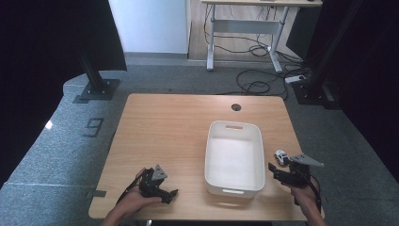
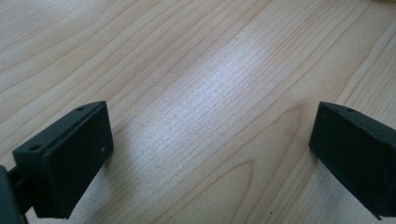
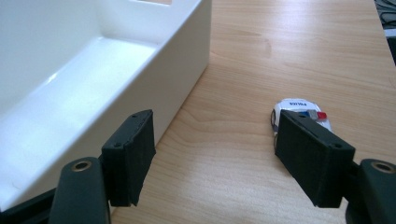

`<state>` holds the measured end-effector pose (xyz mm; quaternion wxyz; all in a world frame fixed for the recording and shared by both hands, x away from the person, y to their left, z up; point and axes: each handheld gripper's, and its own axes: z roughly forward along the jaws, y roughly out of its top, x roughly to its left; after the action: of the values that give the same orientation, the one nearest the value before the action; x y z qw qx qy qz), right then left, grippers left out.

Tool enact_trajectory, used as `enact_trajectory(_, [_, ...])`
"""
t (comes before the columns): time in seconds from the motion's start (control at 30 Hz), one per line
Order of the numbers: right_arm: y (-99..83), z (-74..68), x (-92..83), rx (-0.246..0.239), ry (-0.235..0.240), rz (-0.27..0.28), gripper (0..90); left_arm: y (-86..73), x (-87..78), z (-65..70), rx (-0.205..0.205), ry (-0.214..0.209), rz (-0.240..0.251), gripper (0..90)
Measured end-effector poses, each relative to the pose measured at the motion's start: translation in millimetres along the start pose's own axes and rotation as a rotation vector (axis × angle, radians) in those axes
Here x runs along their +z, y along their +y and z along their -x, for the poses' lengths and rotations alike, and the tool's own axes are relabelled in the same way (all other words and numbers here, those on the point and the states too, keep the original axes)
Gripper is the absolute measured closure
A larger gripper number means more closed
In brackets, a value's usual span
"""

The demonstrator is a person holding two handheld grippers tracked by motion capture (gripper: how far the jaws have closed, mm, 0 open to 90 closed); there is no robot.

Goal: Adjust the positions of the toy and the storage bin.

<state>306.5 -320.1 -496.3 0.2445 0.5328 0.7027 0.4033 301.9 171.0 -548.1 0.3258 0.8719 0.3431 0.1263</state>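
Observation:
A white plastic bin (image 1: 234,157) stands empty on the right half of the wooden table (image 1: 169,127). A small white police toy car (image 1: 281,157) lies just right of the bin, near the table's right edge. My right gripper (image 1: 277,173) is open, held close behind the car; in the right gripper view the car (image 3: 299,112) peeks out from behind the right jaw and the bin's wall (image 3: 182,79) is at the left. My left gripper (image 1: 168,194) rests open near the table's front left, over bare wood (image 2: 210,116), with nothing between its jaws.
A round cable hole (image 1: 236,107) sits near the table's far edge. Beyond the table are grey carpet, a black stand foot (image 1: 98,88), a desk frame (image 1: 244,28) and loose cables (image 1: 263,80).

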Motion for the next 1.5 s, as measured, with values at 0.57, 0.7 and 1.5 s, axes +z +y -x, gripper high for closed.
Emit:
enact_trajectory(0.57, [12.7, -10.0, -1.7, -0.006, 0.042, 0.042, 27.1, 0.0, 0.0, -0.1, 0.001, -0.001, 0.0, 0.0])
enact_trajectory(0.7, [15.3, -12.1, -1.9, 0.001, 0.043, 0.053, 27.3, 0.0, 0.0, -0.1, 0.001, -0.001, 0.0, 0.0])
enact_trajectory(1.5, [16.6, -24.8, 12.3, -0.031, 0.058, 0.029, 27.2, -0.1, 0.1, 0.0, 0.0, -0.001, 0.002, 0.0])
